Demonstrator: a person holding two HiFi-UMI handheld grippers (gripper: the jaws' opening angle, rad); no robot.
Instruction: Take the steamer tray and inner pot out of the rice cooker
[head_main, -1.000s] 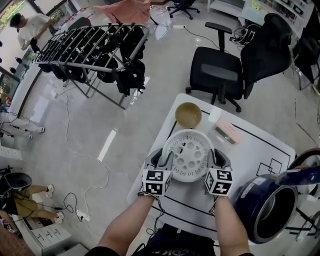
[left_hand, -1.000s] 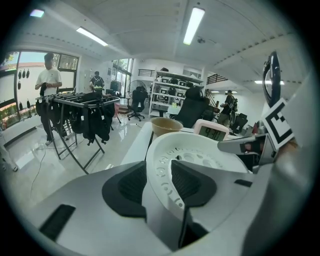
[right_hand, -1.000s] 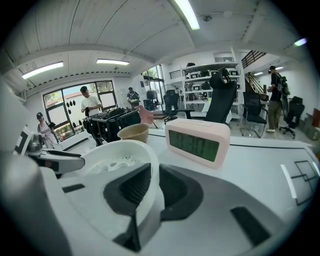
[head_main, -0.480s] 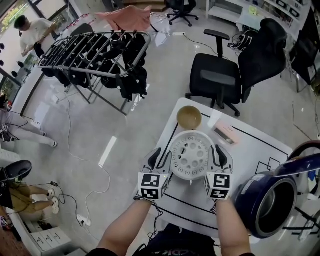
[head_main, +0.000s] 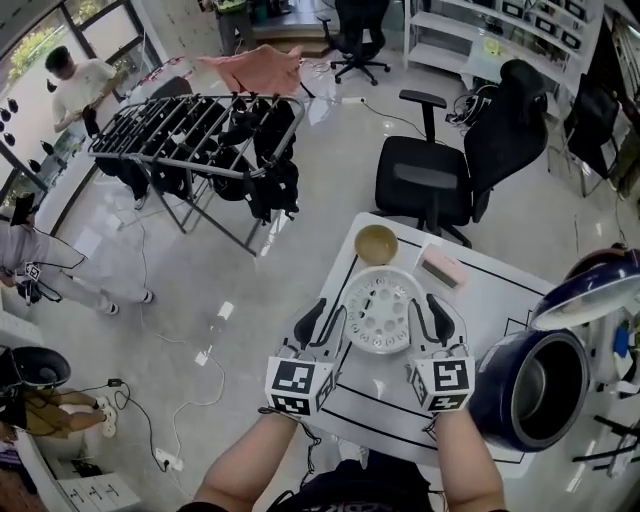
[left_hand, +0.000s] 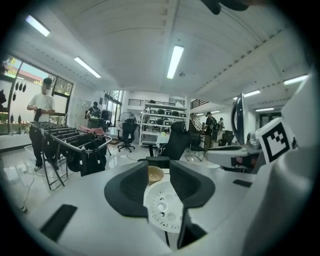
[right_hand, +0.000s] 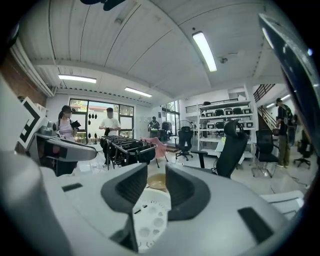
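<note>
At frame centre, on white counter (head_main: 500, 300): white perforated steamer tray (head_main: 380, 311) lay flat, removed. Left gripper (head_main: 322, 322) (jaws just closing) and right gripper (head_main: 437, 318) (just opening) flanked it, released, empty. Lower right: silver inner pot (head_main: 537, 383) remained in blue rice cooker (head_main: 497, 405).

Steamer tray (head_main: 382, 310) matt white plastic; rice cooker (head_main: 492, 392) glossy blue shell.

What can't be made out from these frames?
- Inner pot, head view: its floor and any contents are hidden by the rice cooker wall.
- Cooker lid, head view: cut off by the right edge.
- Pink box, head view: any print is too small to read.
</note>
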